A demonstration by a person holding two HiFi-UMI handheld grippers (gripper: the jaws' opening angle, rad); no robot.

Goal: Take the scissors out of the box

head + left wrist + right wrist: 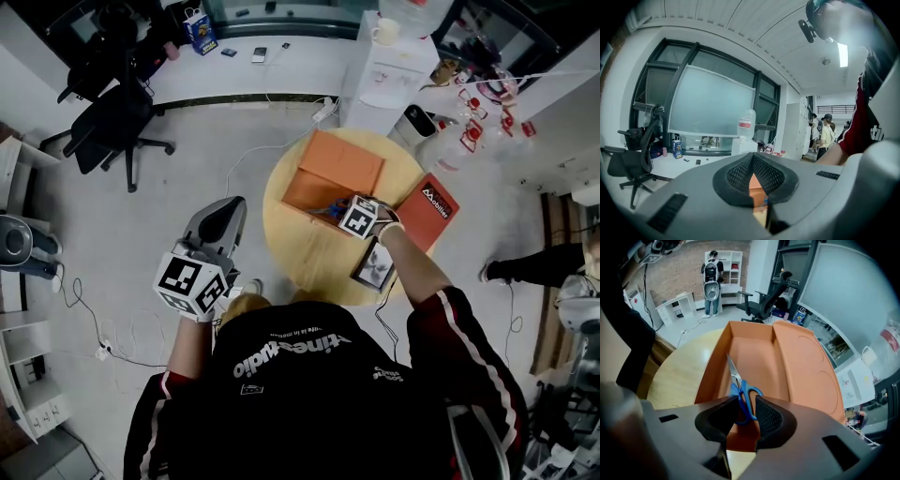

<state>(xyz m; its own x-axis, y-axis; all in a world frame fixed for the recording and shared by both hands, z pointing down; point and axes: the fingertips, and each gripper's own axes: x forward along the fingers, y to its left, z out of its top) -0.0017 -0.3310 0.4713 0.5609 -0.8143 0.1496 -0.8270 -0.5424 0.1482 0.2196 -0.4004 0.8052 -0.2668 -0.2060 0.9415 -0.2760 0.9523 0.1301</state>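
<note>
Two grippers: the left gripper (752,157) is off the counter, its fingers clenched together on nothing. The right gripper (740,407) has its fingers grasping the blue handles of the one pair of steel-bladed scissors (736,378). The scissors are at the near end of the single open orange box (759,350), blades pointing away. The box sits on the round wooden counter (679,376). One red booklet (429,211) lies beyond it, its white lettering unreadable.
</note>
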